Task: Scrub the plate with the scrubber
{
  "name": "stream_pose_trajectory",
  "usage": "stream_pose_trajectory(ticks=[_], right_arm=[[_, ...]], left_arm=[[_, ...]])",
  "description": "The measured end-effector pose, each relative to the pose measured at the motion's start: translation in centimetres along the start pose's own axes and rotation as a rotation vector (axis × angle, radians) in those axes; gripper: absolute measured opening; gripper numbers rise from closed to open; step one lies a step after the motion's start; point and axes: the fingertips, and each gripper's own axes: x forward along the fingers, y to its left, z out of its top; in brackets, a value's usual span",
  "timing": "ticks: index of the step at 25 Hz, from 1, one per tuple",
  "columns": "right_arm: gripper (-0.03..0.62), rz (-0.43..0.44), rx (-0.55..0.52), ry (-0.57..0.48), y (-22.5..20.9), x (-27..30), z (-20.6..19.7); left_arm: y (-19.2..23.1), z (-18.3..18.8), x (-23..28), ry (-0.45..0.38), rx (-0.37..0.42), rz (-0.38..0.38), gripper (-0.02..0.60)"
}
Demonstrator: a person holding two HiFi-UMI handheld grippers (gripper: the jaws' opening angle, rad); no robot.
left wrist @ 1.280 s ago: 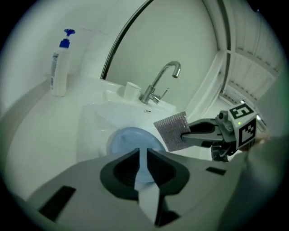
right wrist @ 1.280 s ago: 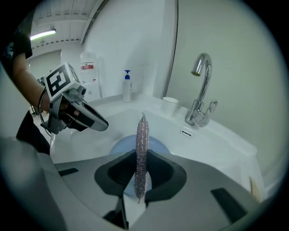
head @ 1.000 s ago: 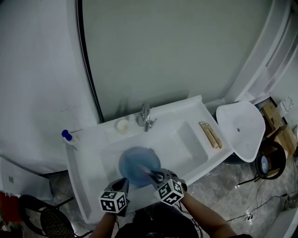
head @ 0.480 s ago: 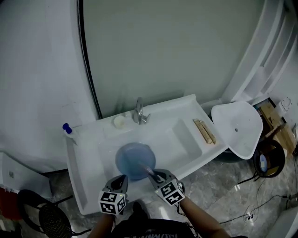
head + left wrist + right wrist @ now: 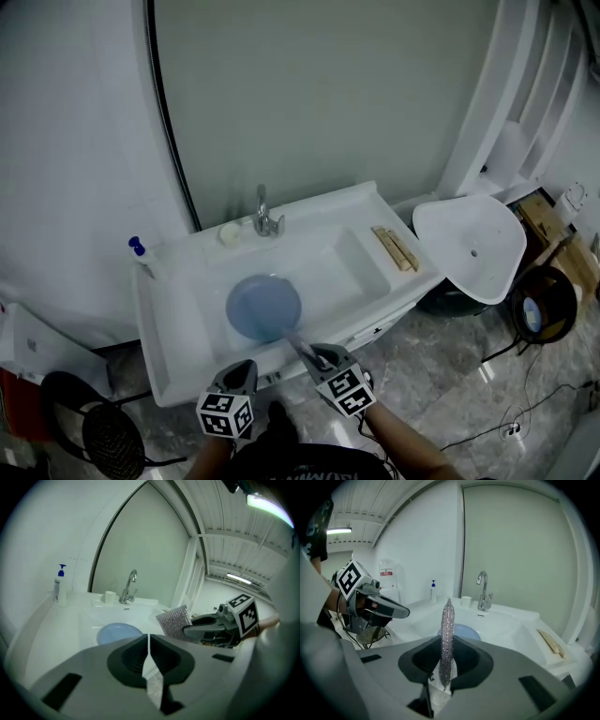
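A round blue plate (image 5: 264, 307) lies flat in the white sink (image 5: 178, 319); it also shows in the left gripper view (image 5: 119, 632) and the right gripper view (image 5: 465, 631). My right gripper (image 5: 307, 355) is shut on a silvery scrubber (image 5: 448, 620), held edge-on and upright between the jaws. The scrubber (image 5: 296, 345) hangs over the sink's front rim, short of the plate. My left gripper (image 5: 240, 377) is shut with nothing in it (image 5: 148, 637), just in front of the sink's front edge. Both grippers are apart from the plate.
A chrome tap (image 5: 263, 217), a small white cup (image 5: 230, 233) and a blue-capped pump bottle (image 5: 141, 253) stand along the sink's back. Wooden sticks (image 5: 395, 247) lie on its right ledge. A white round basin (image 5: 472, 246) is to the right, a dark mesh thing (image 5: 112, 441) on the floor left.
Both grippers have drawn back from the sink toward the person and risen a little. The scrubber has left the plate's near edge and now hangs over the sink's front rim.
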Motion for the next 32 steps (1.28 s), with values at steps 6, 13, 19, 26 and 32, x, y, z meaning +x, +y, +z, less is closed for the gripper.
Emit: stream_pose_trajectory(ticks=[6,13,19,26,32], right_arm=[[0.077,0.011,0.007,-0.037,3.0,-4.5,-1.4],[0.077,0.051,0.041,-0.046,7.3,-8.8,-4.1],[0.077,0.070,0.111,-0.060,9.4,-11.3,-5.9],[0.077,0.068,0.141,-0.073,10.7,-13.3,-7.2],[0.077,0.022,0.149,-0.072,10.3,-14.7,-7.6]], left_arm=[[-3.5,-2.4,-4.7,-0.021,-0.001,0.027,0.028],[-6.5,-6.0,-10.3,-0.023,-0.021,0.074,0.028],[-8.6,-8.1,-13.9,-0.026,-0.030,0.099,0.028],[-10.2,-9.5,-14.6,0.003,-0.012,0.085,0.028],[-11.2,-8.7,-14.8,-0.019,0.011,0.038,0.028]])
